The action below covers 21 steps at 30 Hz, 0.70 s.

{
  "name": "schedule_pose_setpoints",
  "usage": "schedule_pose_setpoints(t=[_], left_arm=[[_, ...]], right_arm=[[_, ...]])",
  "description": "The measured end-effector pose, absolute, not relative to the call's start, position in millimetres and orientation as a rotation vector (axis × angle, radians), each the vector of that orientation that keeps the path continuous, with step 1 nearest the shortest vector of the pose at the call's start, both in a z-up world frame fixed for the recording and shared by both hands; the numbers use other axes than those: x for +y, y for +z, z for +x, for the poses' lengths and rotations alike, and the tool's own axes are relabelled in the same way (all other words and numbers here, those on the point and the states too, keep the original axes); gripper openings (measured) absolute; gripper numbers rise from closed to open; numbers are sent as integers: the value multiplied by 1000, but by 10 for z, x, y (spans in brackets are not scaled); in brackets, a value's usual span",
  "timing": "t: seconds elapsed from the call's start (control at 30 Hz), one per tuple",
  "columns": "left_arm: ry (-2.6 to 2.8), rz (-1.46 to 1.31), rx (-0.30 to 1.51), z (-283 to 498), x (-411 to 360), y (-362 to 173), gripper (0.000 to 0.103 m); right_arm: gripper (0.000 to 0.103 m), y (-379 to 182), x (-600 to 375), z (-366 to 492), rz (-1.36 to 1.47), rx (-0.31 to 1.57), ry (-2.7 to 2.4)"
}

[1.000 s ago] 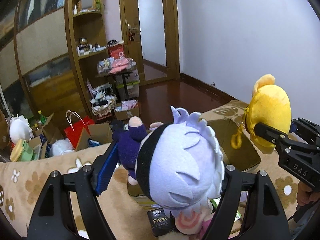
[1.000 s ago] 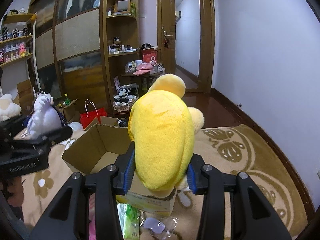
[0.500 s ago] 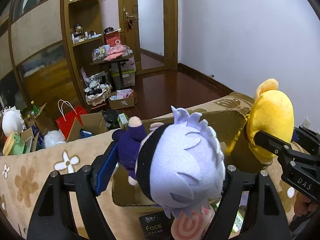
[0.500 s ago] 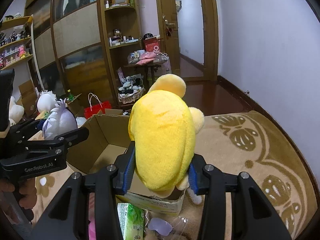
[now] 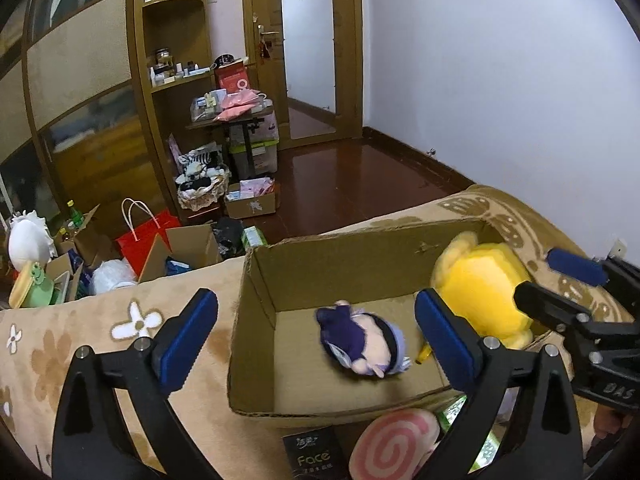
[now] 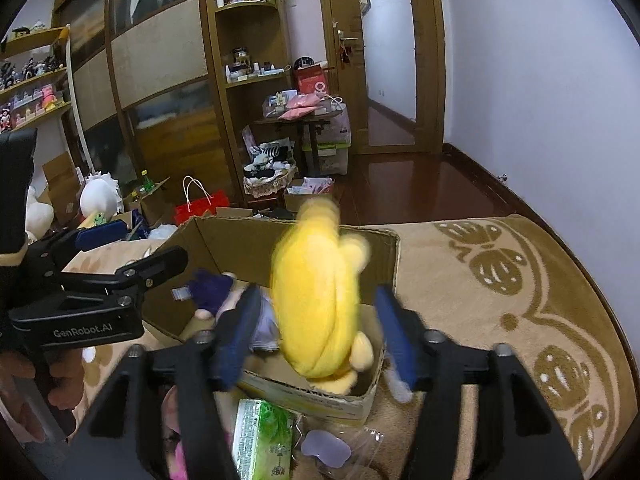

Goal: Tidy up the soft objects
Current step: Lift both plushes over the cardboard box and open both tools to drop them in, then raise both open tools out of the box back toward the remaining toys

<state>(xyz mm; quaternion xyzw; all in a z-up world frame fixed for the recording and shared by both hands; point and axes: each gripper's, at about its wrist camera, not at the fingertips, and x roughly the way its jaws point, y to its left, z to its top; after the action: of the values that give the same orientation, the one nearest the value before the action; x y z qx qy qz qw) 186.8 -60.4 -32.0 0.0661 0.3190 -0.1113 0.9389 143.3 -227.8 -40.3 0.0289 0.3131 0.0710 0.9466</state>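
Release is the news, and on both sides at once: half a second ago each claw was clamped on a soft toy held over the cardboard box (image 5: 256, 320), and now both stand wide with nothing between the pads. Starting at the left, the left gripper (image 5: 316, 332) has let go of the purple doll (image 5: 362, 344), which lies on its side on the box floor, left of centre in the left wrist view, a little blurred as if only just landed. To the right of it the yellow plush (image 5: 480, 292) sits in the box's right-hand end against the wall, though the right wrist view shows it smeared with motion, so it may not have settled. Furthest right, the right gripper (image 6: 316, 336) hangs spread just above the box's near edge, with the yellow toy between its fingers but not touched by them. For the tidying this looks like two toys put away in one go. Counted: one box on the flowered blanket (image 5: 100, 344), two soft toys inside it, two empty claws, and one pink swirl cushion (image 5: 394, 444) lying outside against the box's near wall, likely the next to go in
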Motion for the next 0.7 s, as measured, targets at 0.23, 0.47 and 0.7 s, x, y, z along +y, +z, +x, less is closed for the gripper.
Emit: schedule_pose_setpoints(t=[0.23,0.47,0.7], left_arm=[[-198,148,683,1801,-554,-321,98],[-166,153,693,1605,-476,-257,98],[-149,168,703,1309,-421,-173,98]], right_arm=[[91,-393,-2280,1384,78,634,152],[103,-332,-2217,1251,69,625,143],[103,-210,-2221,1030,83,607,131]])
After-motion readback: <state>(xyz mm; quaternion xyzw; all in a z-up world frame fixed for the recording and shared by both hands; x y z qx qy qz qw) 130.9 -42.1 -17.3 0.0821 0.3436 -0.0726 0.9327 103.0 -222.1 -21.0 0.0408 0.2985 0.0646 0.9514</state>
